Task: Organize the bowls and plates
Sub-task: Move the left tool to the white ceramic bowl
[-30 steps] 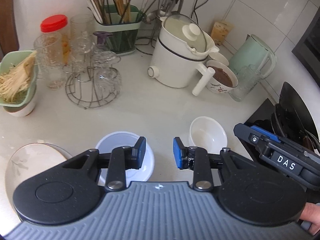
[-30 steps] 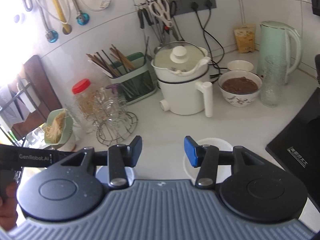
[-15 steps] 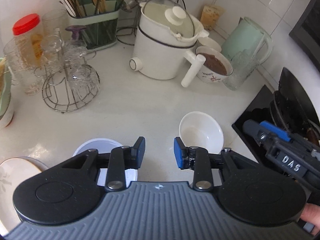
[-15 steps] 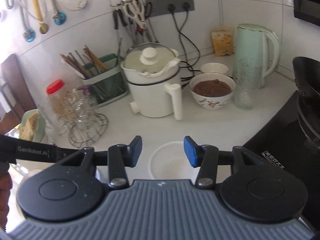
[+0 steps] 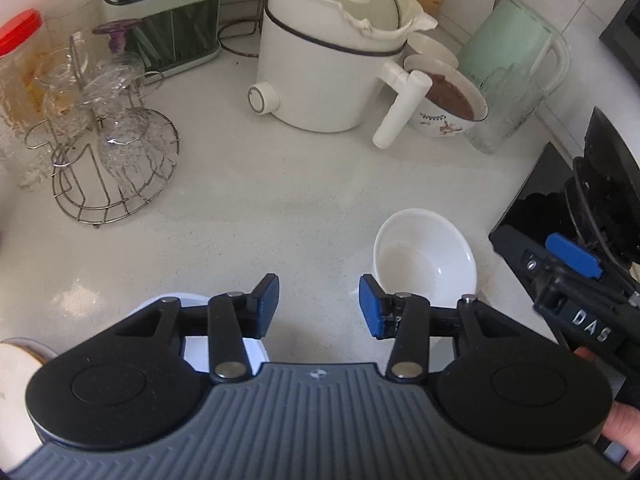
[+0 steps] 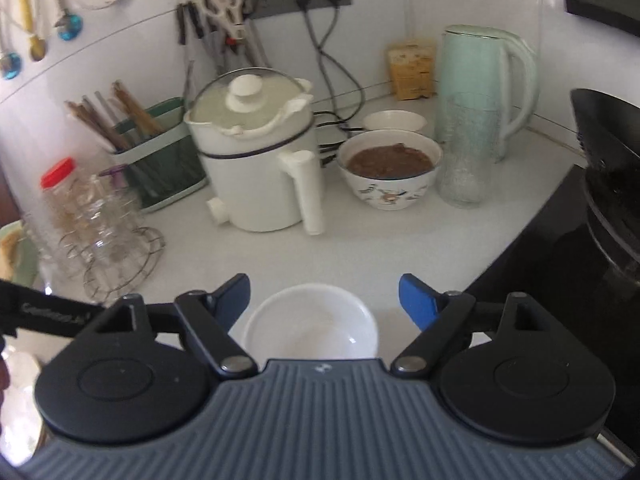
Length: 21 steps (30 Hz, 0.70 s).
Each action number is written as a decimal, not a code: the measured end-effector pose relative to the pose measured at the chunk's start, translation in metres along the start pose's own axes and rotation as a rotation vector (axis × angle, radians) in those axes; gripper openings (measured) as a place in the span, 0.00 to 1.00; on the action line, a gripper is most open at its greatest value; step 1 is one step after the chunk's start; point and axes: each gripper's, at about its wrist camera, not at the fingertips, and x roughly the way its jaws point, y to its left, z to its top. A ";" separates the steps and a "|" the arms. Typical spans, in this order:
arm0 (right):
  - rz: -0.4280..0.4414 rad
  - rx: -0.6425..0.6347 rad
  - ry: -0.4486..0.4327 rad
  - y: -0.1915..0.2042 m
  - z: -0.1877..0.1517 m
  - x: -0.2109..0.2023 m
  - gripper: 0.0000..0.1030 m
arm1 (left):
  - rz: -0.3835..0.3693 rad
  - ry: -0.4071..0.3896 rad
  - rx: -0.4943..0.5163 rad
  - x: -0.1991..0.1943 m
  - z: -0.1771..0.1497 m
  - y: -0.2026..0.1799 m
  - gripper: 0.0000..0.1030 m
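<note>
A small white bowl (image 5: 424, 256) sits empty on the white counter, just right of my left gripper (image 5: 318, 312). That gripper's jaws are opening, with only bare counter between them. A second bowl (image 5: 192, 308), pale and bluish inside, is mostly hidden under its left finger. A plate's rim (image 5: 16, 364) shows at the far left. In the right wrist view the white bowl (image 6: 310, 326) lies below and between the fingers of my right gripper (image 6: 324, 302). Those jaws are opening wide and the pads are clear of the bowl's rim.
A white electric pot (image 5: 332, 52) with a long handle stands behind. Beside it are a patterned bowl of brown food (image 6: 390, 172), a glass (image 6: 466, 152) and a mint kettle (image 6: 484, 80). A wire rack of glasses (image 5: 112, 140) stands left. A black stove with a pan (image 6: 600, 208) borders the right.
Both grippers have moved forward and down toward the counter. The white bowl now lies under the right gripper. Both pairs of jaws have spread, the right one much more.
</note>
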 end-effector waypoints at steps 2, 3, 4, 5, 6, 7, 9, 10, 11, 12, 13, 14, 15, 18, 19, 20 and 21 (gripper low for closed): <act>-0.007 0.024 0.000 -0.004 0.000 0.004 0.81 | -0.014 0.005 -0.012 0.007 0.004 0.002 0.49; -0.014 0.031 0.000 -0.006 -0.001 0.007 0.81 | -0.016 0.007 -0.016 0.010 0.006 0.001 0.49; -0.017 0.035 0.005 -0.009 -0.001 0.009 0.81 | -0.020 0.007 -0.019 0.013 0.008 0.000 0.49; -0.017 0.038 0.013 -0.011 -0.002 0.012 0.80 | -0.027 0.008 -0.021 0.016 0.010 -0.001 0.49; -0.018 0.041 0.022 -0.014 -0.004 0.015 0.80 | -0.038 0.011 -0.022 0.019 0.012 -0.003 0.49; -0.021 0.044 0.029 -0.017 -0.005 0.018 0.80 | -0.049 0.013 -0.022 0.021 0.014 -0.005 0.49; -0.030 0.046 0.035 -0.023 -0.009 0.021 0.80 | -0.063 0.017 -0.011 0.027 0.017 -0.011 0.49; -0.037 0.052 0.041 -0.027 -0.011 0.023 0.80 | -0.067 0.021 -0.007 0.031 0.019 -0.014 0.49; -0.043 0.066 0.048 -0.031 -0.013 0.025 0.77 | -0.073 0.027 -0.004 0.035 0.020 -0.017 0.49; -0.043 0.082 0.053 -0.035 -0.015 0.026 0.75 | -0.080 0.033 -0.004 0.038 0.021 -0.020 0.49; -0.041 0.093 0.061 -0.039 -0.017 0.028 0.74 | -0.087 0.041 -0.004 0.042 0.022 -0.022 0.49; -0.044 0.096 0.070 -0.041 -0.018 0.030 0.74 | -0.095 0.052 -0.003 0.047 0.022 -0.025 0.49; -0.055 0.091 0.076 -0.042 -0.020 0.031 0.74 | -0.104 0.069 -0.006 0.052 0.023 -0.027 0.49; -0.045 0.097 0.110 -0.046 -0.024 0.038 0.73 | -0.120 0.105 -0.006 0.065 0.023 -0.034 0.49; -0.032 0.109 0.128 -0.048 -0.026 0.041 0.68 | -0.113 0.107 0.001 0.068 0.023 -0.037 0.49; -0.027 0.116 0.142 -0.049 -0.027 0.044 0.64 | -0.106 0.105 0.012 0.070 0.022 -0.039 0.49; -0.027 0.123 0.156 -0.051 -0.029 0.047 0.62 | -0.100 0.103 0.021 0.073 0.022 -0.042 0.48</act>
